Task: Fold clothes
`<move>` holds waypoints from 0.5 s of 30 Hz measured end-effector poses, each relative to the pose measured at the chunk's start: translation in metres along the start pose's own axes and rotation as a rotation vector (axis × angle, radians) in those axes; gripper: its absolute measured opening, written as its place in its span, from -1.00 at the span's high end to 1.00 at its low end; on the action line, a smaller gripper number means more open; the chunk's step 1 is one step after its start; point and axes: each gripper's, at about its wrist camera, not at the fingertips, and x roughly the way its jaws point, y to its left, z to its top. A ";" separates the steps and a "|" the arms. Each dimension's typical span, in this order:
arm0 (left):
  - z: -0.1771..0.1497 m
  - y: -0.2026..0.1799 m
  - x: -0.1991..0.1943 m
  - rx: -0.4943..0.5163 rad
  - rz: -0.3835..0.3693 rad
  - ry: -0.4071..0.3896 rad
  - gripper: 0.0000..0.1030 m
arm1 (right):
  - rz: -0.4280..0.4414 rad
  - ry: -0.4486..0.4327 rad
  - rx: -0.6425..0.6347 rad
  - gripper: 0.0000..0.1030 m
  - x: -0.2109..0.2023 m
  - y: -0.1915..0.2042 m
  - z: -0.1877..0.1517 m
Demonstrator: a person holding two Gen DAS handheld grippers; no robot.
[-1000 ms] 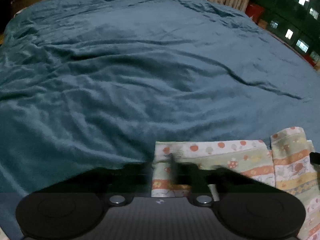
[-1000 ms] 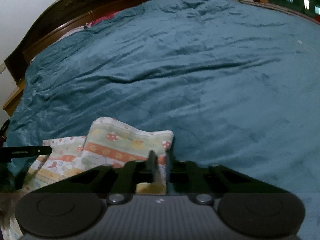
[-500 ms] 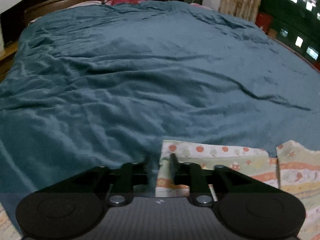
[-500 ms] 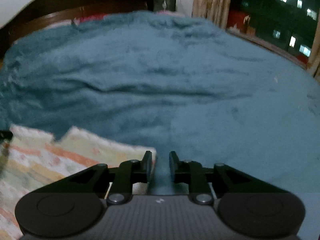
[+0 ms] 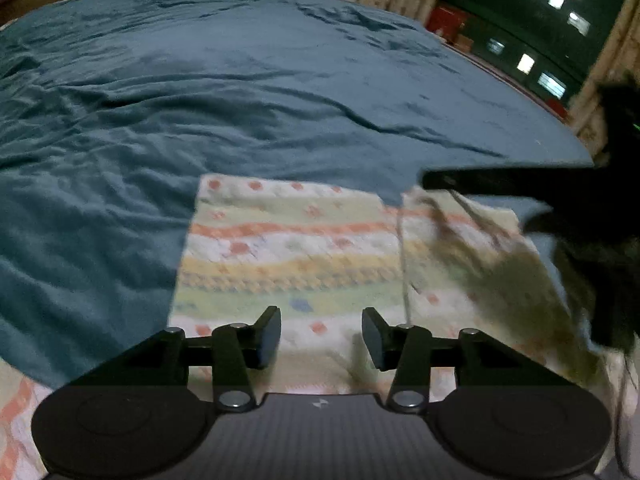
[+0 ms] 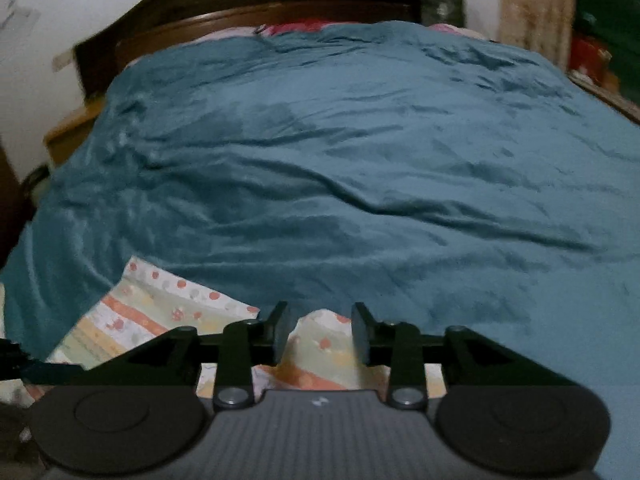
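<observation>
Here the pastel striped, mushroom-printed cotton garment point(image 5: 296, 248) lay flat on the teal blanket point(image 5: 200, 100), its stripes running nine to three o'clock. The left gripper point(image 5: 321, 334) and right gripper point(image 6: 319, 332) hovered released over it, grasping nothing.

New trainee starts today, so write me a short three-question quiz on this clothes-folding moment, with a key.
1. True or false: the left gripper has its jaws shut on the patterned garment.
2. Multiple choice: the garment lies on A) a teal blanket, B) a wooden table, C) a tiled floor.
3. Fill in: beyond the blanket, at the far end of the bed, stands a dark wooden ____.

Key
1. False: its jaws stand apart above the cloth; the right gripper is open too.
2. A.
3. headboard.
</observation>
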 end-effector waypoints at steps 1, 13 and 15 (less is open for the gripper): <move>-0.003 -0.003 -0.001 0.007 -0.011 0.004 0.06 | -0.003 0.010 -0.025 0.35 0.004 0.002 0.000; -0.019 -0.024 -0.005 0.082 -0.022 0.013 -0.02 | 0.059 -0.069 -0.122 0.90 0.005 0.011 0.002; -0.021 -0.023 -0.005 0.078 -0.016 0.022 -0.03 | 0.065 -0.044 -0.084 0.81 0.016 0.009 0.002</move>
